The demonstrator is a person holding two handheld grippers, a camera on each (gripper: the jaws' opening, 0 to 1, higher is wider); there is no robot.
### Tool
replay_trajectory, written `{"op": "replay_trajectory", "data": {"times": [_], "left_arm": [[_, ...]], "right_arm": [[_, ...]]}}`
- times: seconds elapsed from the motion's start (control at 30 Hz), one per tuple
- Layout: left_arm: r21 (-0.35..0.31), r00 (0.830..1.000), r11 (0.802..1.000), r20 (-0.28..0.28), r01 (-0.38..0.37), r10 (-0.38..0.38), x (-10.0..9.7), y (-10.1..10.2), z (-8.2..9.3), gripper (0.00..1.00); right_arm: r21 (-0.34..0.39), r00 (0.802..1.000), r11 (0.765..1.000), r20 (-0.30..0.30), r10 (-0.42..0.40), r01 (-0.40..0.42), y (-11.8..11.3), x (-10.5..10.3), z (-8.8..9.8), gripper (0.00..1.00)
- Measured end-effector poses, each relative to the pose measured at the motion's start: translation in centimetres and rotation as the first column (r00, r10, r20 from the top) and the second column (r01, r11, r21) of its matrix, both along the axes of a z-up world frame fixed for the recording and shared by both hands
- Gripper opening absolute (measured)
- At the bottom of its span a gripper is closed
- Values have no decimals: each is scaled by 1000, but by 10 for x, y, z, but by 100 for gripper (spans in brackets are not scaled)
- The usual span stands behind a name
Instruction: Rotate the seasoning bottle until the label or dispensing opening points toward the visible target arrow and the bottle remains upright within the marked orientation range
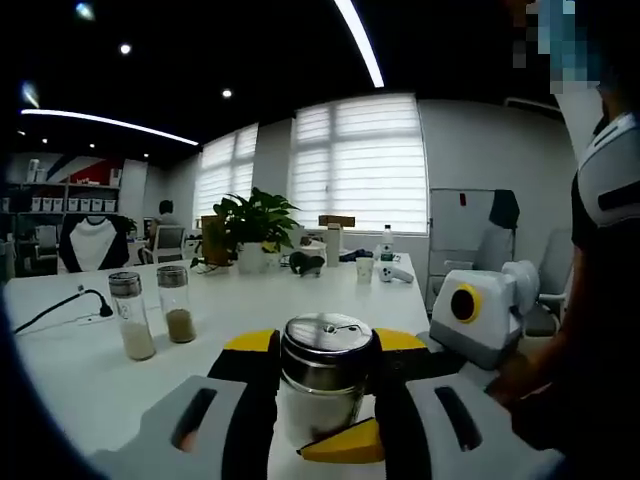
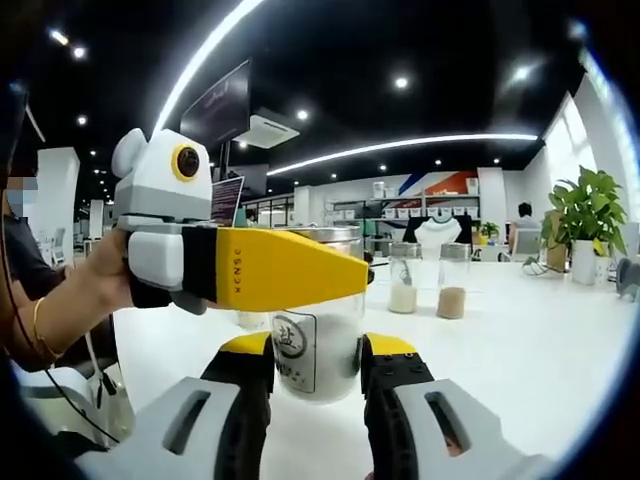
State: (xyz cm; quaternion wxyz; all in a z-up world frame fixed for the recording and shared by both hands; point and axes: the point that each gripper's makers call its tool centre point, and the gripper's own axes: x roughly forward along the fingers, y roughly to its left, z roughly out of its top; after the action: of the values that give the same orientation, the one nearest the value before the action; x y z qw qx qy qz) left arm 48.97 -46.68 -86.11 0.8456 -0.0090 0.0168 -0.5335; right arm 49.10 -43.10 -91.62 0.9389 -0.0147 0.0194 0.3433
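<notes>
Both grippers closing on the upright seasoning bottle (image 1: 322,385)

I am holding the bottle standing on the white table (image 1: 70,380), its long axis vertical: my left gripper (image 1: 322,400) is clamping its glass body, my right gripper (image 2: 318,365) is pinching it from the opposite side, label (image 2: 293,349) facing the right gripper view.

You have three seasoning bottles on the white table (image 1: 60,380): one steel-capped seasoning bottle (image 1: 322,385) at lower centre of the left gripper view, and two small shakers at left, one with pale powder (image 1: 132,315), one with brown powder (image 1: 176,304). Two grippers: the left gripper (image 1: 320,400) and the right gripper (image 2: 315,375). One potted plant (image 1: 255,228) at centre. One water bottle (image 1: 387,243) and one paper cup (image 1: 365,267) right of centre. One whiteboard (image 1: 462,232) at right.
</notes>
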Motion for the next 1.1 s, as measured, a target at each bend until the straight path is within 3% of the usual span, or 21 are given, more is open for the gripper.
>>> {"op": "replay_trajectory", "data": {"times": [0.2, 0.37, 0.5, 0.73, 0.87, 1.1], "left_arm": [[16, 1000, 1000, 11, 2, -2, 1, 0, -2, 37], [2, 999, 1000, 49, -23, 23, 5, 0, 5, 37], [10, 997, 999, 58, -51, 51, 11, -1, 4, 37], [11, 992, 992, 23, -123, 122, 26, -8, -6, 35], [-14, 987, 987, 2, -158, 158, 31, -7, -7, 36], [4, 973, 973, 10, -231, 231, 37, -5, -9, 36]], "right_arm": [[-10, 1000, 1000, 8, 2, -2, 0, 1, -2, 31], [-16, 993, 997, 97, -70, 72, -7, 6, 6, 31], [-5, 992, 996, 84, -90, 90, -9, 12, 3, 31], [-40, 991, 991, 40, -125, 127, -16, 24, -14, 31], [-28, 989, 989, 33, -144, 145, -18, 28, -14, 31], [-24, 988, 988, 33, -150, 151, -15, 35, -14, 31]]}}
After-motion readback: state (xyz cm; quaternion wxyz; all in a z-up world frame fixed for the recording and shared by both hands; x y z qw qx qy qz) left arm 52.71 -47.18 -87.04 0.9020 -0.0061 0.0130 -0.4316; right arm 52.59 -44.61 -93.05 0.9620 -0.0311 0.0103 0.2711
